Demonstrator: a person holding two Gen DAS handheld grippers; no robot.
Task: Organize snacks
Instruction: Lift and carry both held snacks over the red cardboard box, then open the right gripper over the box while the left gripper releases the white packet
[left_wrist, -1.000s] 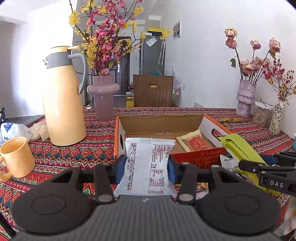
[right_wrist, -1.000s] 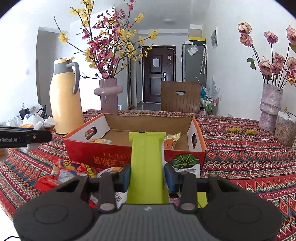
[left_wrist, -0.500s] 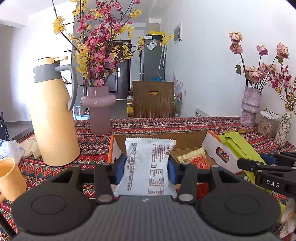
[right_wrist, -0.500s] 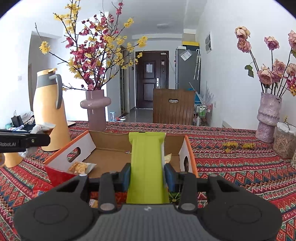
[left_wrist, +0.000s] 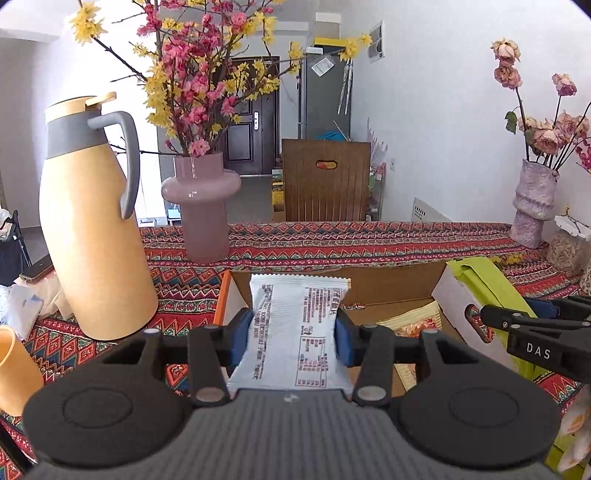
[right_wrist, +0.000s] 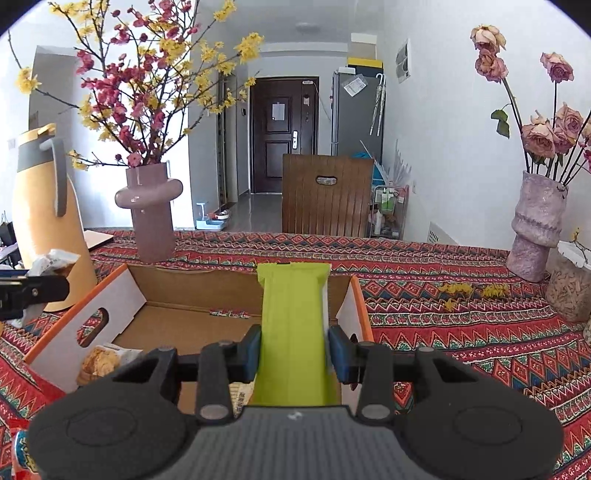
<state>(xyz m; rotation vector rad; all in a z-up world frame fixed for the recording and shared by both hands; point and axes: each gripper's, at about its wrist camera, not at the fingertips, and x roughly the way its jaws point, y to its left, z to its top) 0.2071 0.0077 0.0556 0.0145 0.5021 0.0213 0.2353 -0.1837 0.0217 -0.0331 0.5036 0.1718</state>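
My left gripper (left_wrist: 294, 341) is shut on a white snack packet (left_wrist: 295, 325) with printed text, held over the near left part of the open cardboard box (left_wrist: 384, 286). My right gripper (right_wrist: 293, 354) is shut on a lime-green snack packet (right_wrist: 293, 325), held above the box (right_wrist: 184, 321). The box holds a yellow-red packet (left_wrist: 413, 325) and a snack packet (right_wrist: 98, 363) in its near left corner. The right gripper and green packet show at the right of the left wrist view (left_wrist: 491, 288).
A yellow thermos jug (left_wrist: 90, 236), a pink vase with blossoms (left_wrist: 203, 206) and an orange mug (left_wrist: 14, 373) stand left of the box. A purple vase (right_wrist: 535, 225) and a jar (right_wrist: 570, 284) stand at the right. A wooden chair (right_wrist: 327, 195) is behind the patterned tablecloth (right_wrist: 443, 332).
Both grippers have risen and moved forward over the box, each still holding its packet. The loose snacks in front of the box have dropped out of view.
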